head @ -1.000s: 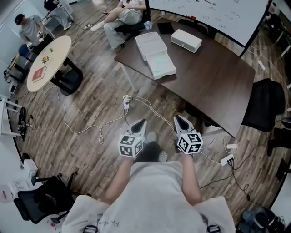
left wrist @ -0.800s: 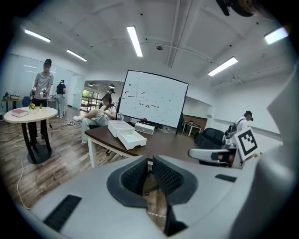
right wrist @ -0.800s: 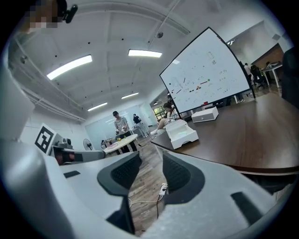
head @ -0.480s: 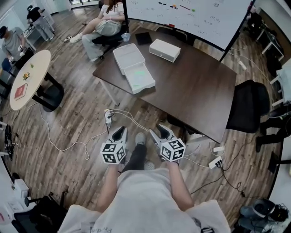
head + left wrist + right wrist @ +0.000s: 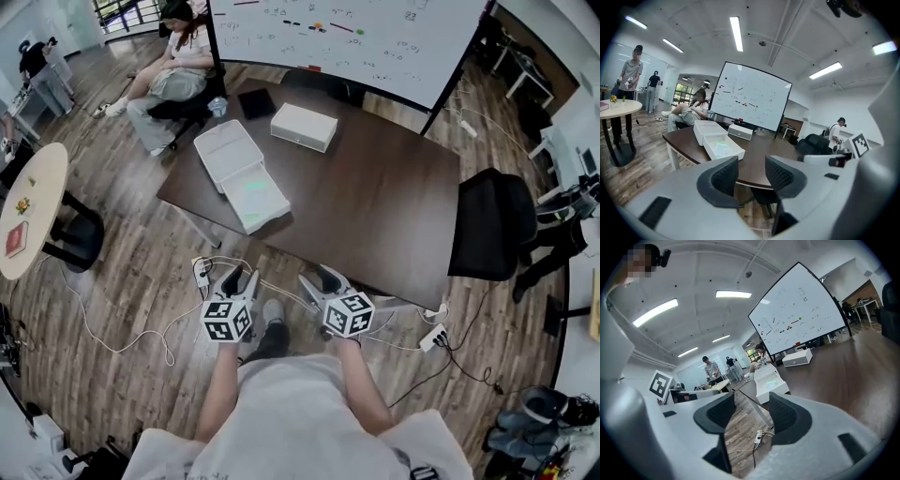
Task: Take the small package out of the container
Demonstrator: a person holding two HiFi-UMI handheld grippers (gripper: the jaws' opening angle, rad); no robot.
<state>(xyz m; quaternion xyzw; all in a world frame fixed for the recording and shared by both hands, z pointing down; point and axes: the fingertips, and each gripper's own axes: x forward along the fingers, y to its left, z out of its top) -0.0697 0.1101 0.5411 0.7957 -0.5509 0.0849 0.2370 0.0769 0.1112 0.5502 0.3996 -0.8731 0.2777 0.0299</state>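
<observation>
Left hand-held gripper (image 5: 240, 278) and right hand-held gripper (image 5: 322, 278), empty, jaws apart, just opening; whiteboard (image 5: 347, 37) scribbles illegible.

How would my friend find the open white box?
Find the big dark brown table in front of the whiteboard. Two white boxes sit at its left end; the open container is the one farther from the whiteboard. Unlike the closed box, its lid is flipped back and a pale green item lies inside.

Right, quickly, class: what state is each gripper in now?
Left gripper: open, nothing between its jaws, which have just been opening.
Right gripper: open, also empty, jaws have just been opening.
</observation>
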